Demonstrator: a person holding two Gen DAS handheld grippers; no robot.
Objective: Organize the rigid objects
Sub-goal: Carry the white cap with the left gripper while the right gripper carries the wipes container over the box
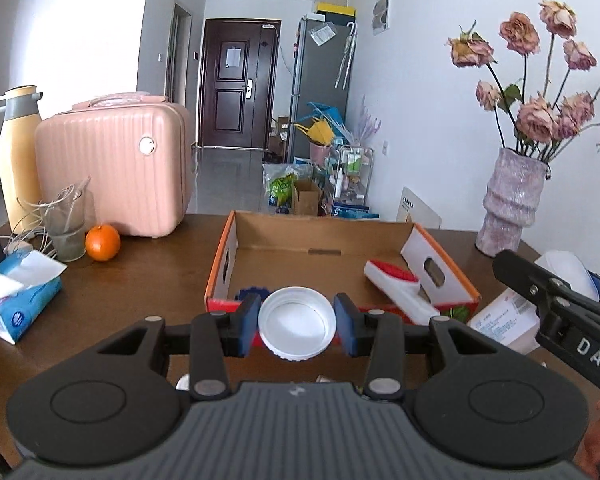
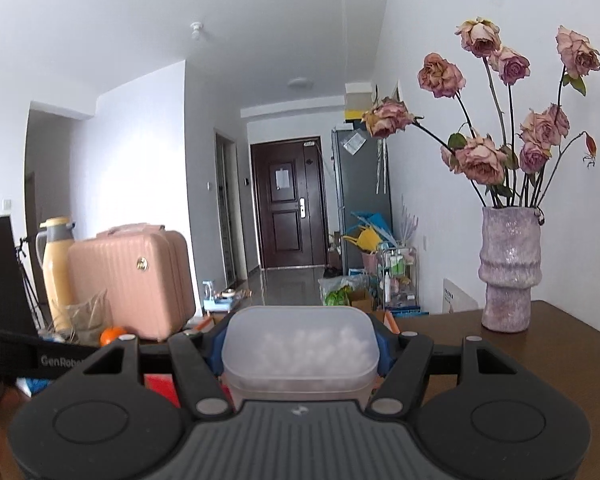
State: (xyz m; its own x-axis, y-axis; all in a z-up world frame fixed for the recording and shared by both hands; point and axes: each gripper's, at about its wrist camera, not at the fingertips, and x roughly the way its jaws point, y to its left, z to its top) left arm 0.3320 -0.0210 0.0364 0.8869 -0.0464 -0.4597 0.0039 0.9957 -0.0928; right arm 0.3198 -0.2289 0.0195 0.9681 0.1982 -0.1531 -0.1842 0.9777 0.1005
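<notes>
Your dark wooden desk [image 1: 148,280] carries, from frame left: tissue pack [image 1: 18,300], glass [image 1: 66,226], orange [image 1: 103,242], flask [image 1: 16,156], pink case [image 1: 116,168]; centre, cardboard tray [image 1: 220,264]; right, vase [image 1: 510,200].

Our left gripper [image 1: 296,322] and right gripper [image 2: 300,354] match: black linkage arms with silver rivets, blue-padded fingers [image 1: 345,322], ribbed grey housings between round black hubs. White lettering marks their black side bars.
</notes>
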